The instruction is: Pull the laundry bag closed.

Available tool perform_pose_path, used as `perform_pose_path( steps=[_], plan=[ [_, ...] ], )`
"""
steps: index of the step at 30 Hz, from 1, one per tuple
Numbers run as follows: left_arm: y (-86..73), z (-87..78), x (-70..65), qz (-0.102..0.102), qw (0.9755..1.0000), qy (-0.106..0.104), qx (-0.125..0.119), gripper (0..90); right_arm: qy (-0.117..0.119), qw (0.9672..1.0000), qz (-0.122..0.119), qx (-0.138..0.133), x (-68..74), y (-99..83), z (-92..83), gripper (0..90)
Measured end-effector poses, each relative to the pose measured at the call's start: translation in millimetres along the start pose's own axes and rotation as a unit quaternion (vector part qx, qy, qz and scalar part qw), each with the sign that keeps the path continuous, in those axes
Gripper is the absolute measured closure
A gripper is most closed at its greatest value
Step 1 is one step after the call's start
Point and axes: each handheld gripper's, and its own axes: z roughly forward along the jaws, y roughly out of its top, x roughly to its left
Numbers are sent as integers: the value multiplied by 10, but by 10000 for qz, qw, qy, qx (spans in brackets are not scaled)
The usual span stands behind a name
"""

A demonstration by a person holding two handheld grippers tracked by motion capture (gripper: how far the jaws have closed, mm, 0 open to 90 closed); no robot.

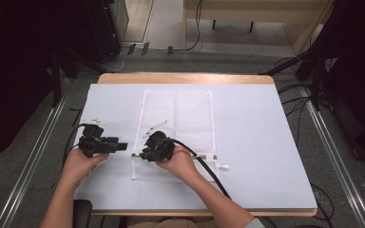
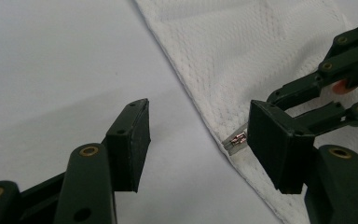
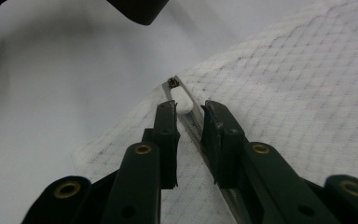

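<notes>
The right gripper (image 3: 189, 112) has its jaws narrowed around, not yet pinching, the small zipper pull (image 3: 182, 100) of a limp, light mesh bag (image 1: 178, 123) lying mid-worktop, while the left gripper (image 2: 200, 140) waits spread beside the bag's left edge.

- In the high view, the right gripper (image 1: 148, 151) covers the zipper end of the white mesh laundry bag (image 1: 177, 114).
- In the right gripper view, its fingers (image 3: 168, 122) hide part of the zipper pull (image 3: 184, 103); contact cannot be told.
- The left gripper view cuts off the bag at its edges.
</notes>
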Motion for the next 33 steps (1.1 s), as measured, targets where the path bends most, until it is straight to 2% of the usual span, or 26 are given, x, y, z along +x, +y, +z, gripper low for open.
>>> perform_pose_path(
  steps=[3, 11, 19, 24, 29, 33],
  plan=[
    [0, -3, 9, -13, 10000, -7, 3, 401, 31, 10000, 7, 83, 11, -4, 54, 777],
    [-2, -1, 17, -28, 10000, -11, 19, 400, 141, 9998, 120, 82, 18, 29, 135, 812],
    [-13, -17, 53, -46, 10000, 24, -2, 396, 147, 9998, 18, 148, 65, 104, 215, 827],
    [-16, -22, 69, -78, 10000, 23, 5, 395, 69, 9998, -45, 204, 95, 147, 258, 835],
    [-18, -12, 66, -63, 10000, 39, 22, 395, 38, 9999, -64, 147, 92, 151, 281, 855],
    [-19, -15, 72, -73, 10000, 20, 18, 395, -56, 9997, -179, 142, 110, 149, 279, 877]
  ],
)
